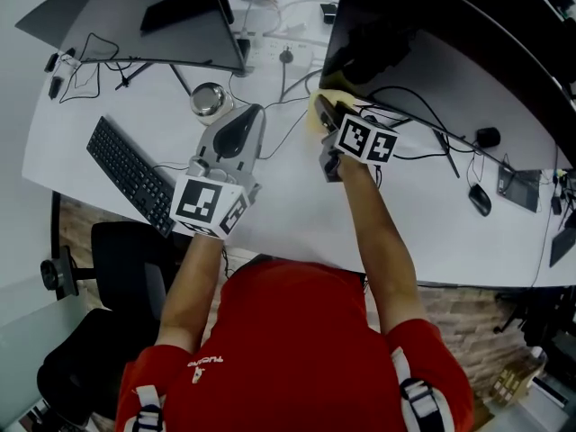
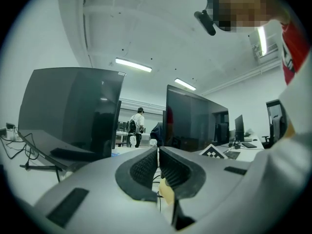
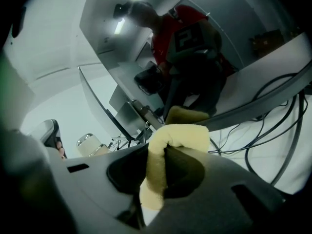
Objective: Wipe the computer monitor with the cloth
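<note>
Cloth is gripped, wipe looks barely under way. The right gripper (image 3: 163, 152) has its fingers clamped on the yellow cloth (image 3: 178, 133), which is folded over the fingertips and bulges out in front. In the head view the cloth sits at the lower left edge of the right computer monitor (image 1: 432, 25); the right gripper view shows its reflection close in the dark screen, so it is touching or just short of the glass, cannot tell which. No streaks or wiped patch can be read, so I judge nearly all of the screen is left to do, upward and to the right.

The left gripper (image 1: 250, 113) hovers over the table (image 1: 288, 205) with fingers pressed together and nothing between them, taking no part.

Room: the screen face is open above the cloth. Low down is tight: cables (image 1: 423, 115) run under the monitor's bottom edge and could snag. A metal cup (image 1: 209, 99) and a keyboard (image 1: 130, 171) lie to the left, near the left gripper, and a second monitor (image 1: 153, 16) stands well apart.
</note>
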A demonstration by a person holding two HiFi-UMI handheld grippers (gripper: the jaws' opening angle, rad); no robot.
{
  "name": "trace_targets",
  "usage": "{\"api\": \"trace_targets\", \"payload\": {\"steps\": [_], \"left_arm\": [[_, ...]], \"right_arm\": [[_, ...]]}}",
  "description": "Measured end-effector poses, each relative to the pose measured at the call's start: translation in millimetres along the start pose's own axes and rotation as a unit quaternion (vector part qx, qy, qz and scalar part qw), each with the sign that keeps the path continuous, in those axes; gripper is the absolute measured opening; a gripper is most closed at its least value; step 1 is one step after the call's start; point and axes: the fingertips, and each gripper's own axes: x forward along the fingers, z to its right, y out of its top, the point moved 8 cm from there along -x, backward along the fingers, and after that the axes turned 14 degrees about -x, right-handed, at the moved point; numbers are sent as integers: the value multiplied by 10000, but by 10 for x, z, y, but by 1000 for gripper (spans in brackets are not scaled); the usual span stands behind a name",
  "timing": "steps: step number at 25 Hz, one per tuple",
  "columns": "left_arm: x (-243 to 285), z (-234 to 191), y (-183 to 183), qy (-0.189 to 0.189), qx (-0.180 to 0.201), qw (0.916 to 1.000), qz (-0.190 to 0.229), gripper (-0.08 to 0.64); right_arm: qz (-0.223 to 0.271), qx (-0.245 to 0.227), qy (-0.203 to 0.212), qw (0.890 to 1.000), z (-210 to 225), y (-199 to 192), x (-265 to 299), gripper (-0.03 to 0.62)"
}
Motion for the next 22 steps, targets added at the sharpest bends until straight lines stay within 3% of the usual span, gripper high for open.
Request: {"api": "trace_targets", "payload": {"steps": [10,22], "left_arm": [[-108,-172,-1,84,4,9999,110,12],[-192,-213,10,113,-29,9998,138,12]], "right_arm": [[-54,31,389,9992,-359,-36,265,61],[240,-30,368,9990,-433,239,320,61]]}}
